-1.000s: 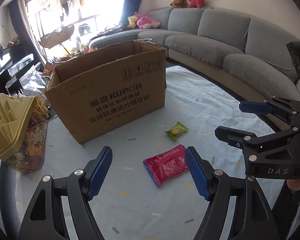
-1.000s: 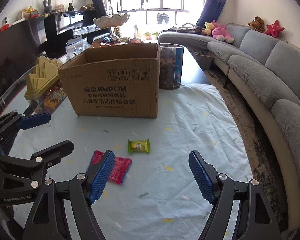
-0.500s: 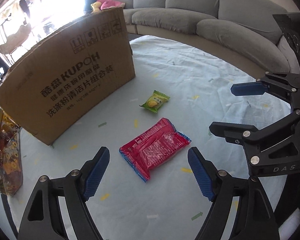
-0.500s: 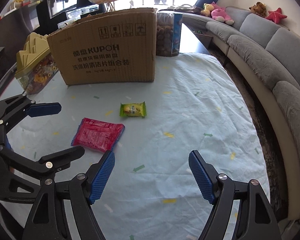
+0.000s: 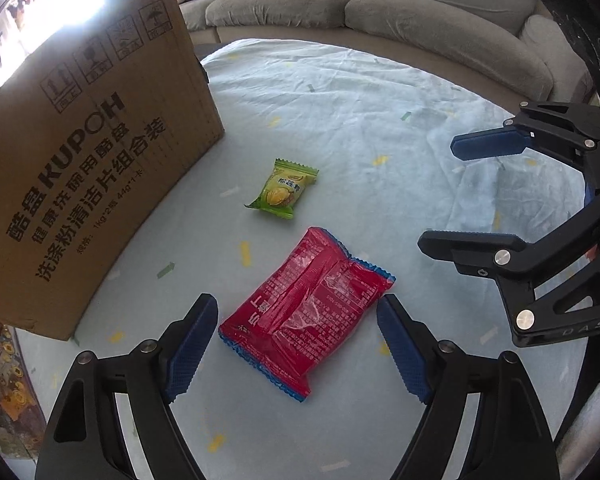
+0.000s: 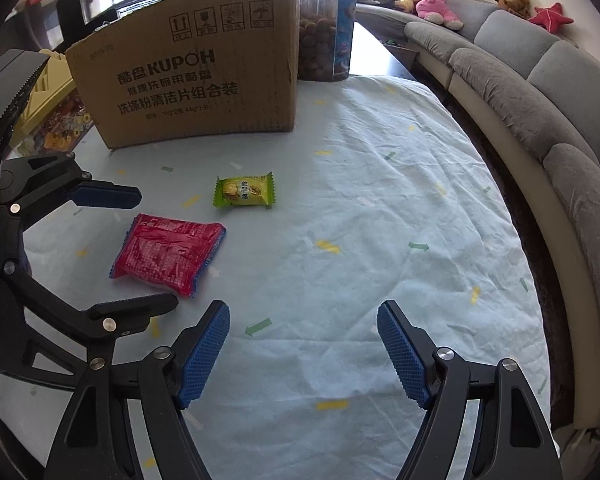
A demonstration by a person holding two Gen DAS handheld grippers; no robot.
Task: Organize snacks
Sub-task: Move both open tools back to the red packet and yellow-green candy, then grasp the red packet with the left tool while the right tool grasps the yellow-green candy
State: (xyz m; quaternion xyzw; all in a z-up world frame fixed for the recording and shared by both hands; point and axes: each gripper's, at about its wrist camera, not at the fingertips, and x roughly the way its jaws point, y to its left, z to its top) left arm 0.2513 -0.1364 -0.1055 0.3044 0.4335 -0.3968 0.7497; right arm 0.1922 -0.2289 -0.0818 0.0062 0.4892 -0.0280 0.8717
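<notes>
A red snack packet point(image 5: 306, 312) lies flat on the pale blue tablecloth; it also shows in the right wrist view point(image 6: 168, 254). My left gripper point(image 5: 296, 348) is open, low over the cloth, its blue pads on either side of the packet's near end without touching it. A small green candy packet point(image 5: 284, 194) lies just beyond, also in the right wrist view point(image 6: 245, 191). My right gripper point(image 6: 304, 356) is open and empty, right of the red packet. A brown cardboard box point(image 5: 84, 168) stands behind the snacks, also in the right wrist view point(image 6: 188, 76).
A clear jar of round snacks point(image 6: 326, 36) stands right of the box. A container with a yellow lid point(image 6: 56, 96) stands to the box's left. A grey curved sofa point(image 6: 540, 92) runs along the table's right side.
Both grippers have dropped lower and moved forward over the table. The red packet now lies between my left gripper's open pads. The snacks have not moved.
</notes>
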